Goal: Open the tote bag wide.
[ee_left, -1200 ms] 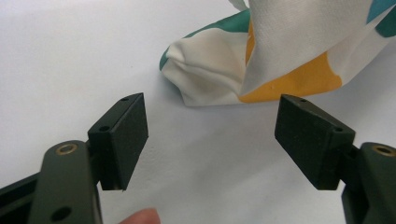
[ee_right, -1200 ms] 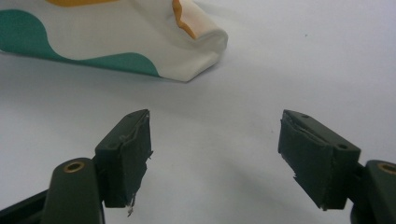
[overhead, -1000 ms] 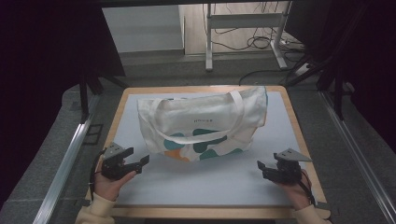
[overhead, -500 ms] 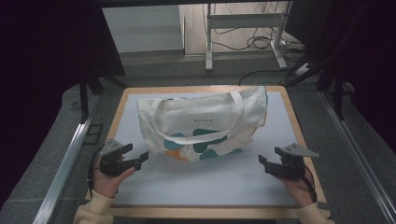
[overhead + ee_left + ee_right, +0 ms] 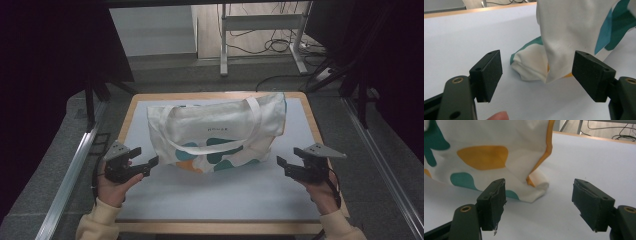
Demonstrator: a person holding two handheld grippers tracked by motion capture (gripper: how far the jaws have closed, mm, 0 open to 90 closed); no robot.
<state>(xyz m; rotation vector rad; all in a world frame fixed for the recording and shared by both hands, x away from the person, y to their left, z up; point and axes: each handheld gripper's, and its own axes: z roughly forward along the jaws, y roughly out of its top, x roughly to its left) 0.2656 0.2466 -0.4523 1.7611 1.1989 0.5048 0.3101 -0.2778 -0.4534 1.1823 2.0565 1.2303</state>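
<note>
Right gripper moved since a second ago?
Yes, slightly. In the high view the right gripper has drifted away from the near wooden table edge, toward the white patterned tote bag, jaws open.

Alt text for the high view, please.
A white tote bag with teal and orange blotches lies on a pale mat over a wooden table. The left gripper and right gripper, both open and empty, are held just off its near corners.

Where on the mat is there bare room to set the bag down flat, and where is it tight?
The widest bare patch of the mat is the near strip, between the left gripper and right gripper, in front of the tote bag. Narrower strips flank the bag's two ends. The far edge behind the bag is tight.
</note>
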